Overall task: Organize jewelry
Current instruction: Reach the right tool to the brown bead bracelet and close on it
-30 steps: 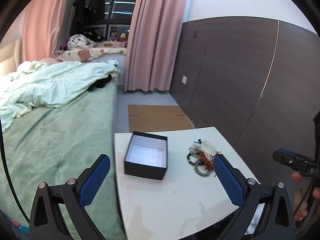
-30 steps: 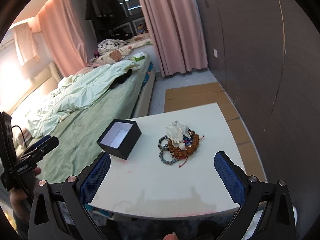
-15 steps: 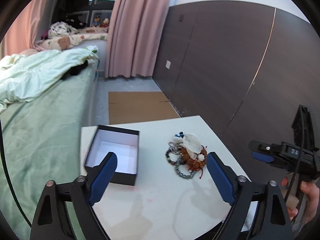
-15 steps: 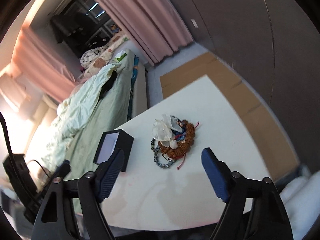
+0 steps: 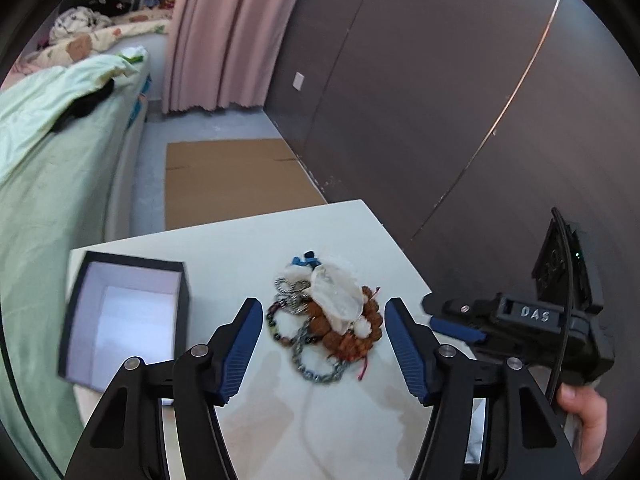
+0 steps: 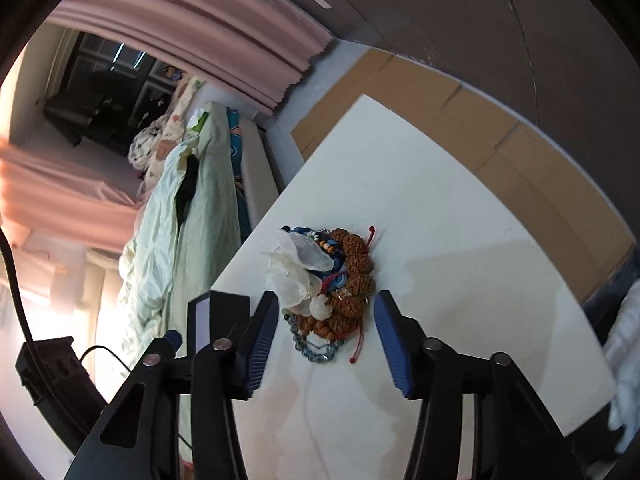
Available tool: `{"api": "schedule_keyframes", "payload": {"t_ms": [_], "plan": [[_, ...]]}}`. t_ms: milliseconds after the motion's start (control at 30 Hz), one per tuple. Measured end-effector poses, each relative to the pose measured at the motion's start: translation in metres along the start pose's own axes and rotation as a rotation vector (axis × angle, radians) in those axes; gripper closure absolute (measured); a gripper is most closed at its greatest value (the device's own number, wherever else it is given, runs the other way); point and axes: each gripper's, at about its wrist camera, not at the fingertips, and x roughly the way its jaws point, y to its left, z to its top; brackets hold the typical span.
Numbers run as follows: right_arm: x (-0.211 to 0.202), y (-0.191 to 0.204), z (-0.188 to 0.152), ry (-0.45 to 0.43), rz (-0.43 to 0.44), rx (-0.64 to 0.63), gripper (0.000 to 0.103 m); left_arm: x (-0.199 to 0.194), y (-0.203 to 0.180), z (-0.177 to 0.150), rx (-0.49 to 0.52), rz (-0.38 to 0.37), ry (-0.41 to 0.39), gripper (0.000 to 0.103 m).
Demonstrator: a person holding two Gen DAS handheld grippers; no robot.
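A heap of jewelry lies on the white table: brown bead bracelets, grey chain bracelets, blue beads and a white translucent piece on top. It also shows in the right wrist view. An open black box with a white inside stands to its left; in the right wrist view the box is partly behind the left finger. My left gripper is open, with the heap between its fingers. My right gripper is open too, also straddling the heap, and empty.
A bed with green bedding runs along the table's left side. Flat cardboard lies on the floor beyond the table. A dark panelled wall stands to the right. The right gripper's body shows at the right in the left wrist view.
Both grippers have moved forward and down toward the jewelry heap, which now sits between their fingers. The right gripper has rolled, so its view is tilted. Both finger gaps have narrowed.
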Motion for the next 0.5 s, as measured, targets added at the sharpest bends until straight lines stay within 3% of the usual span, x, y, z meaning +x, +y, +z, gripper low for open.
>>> {"api": "schedule_keyframes", "payload": {"t_ms": [167,367,433,500], "plan": [[0.025,-0.009,0.007,0.042,0.043,0.103,0.059,0.034,0.012,0.008,-0.042,-0.059,0.054,0.048],[0.046,-0.014,0.012,0.074,0.022,0.157,0.059,0.078,0.019,0.006,-0.076,-0.118,0.129,0.058],[0.047,-0.016,0.014,0.07,-0.005,0.165,0.059,0.087,0.019,0.005,-0.069,-0.11,0.142,0.066],[0.05,-0.018,0.015,0.078,-0.008,0.177,0.059,0.091,0.019,0.004,-0.08,-0.122,0.159,0.087]]}}
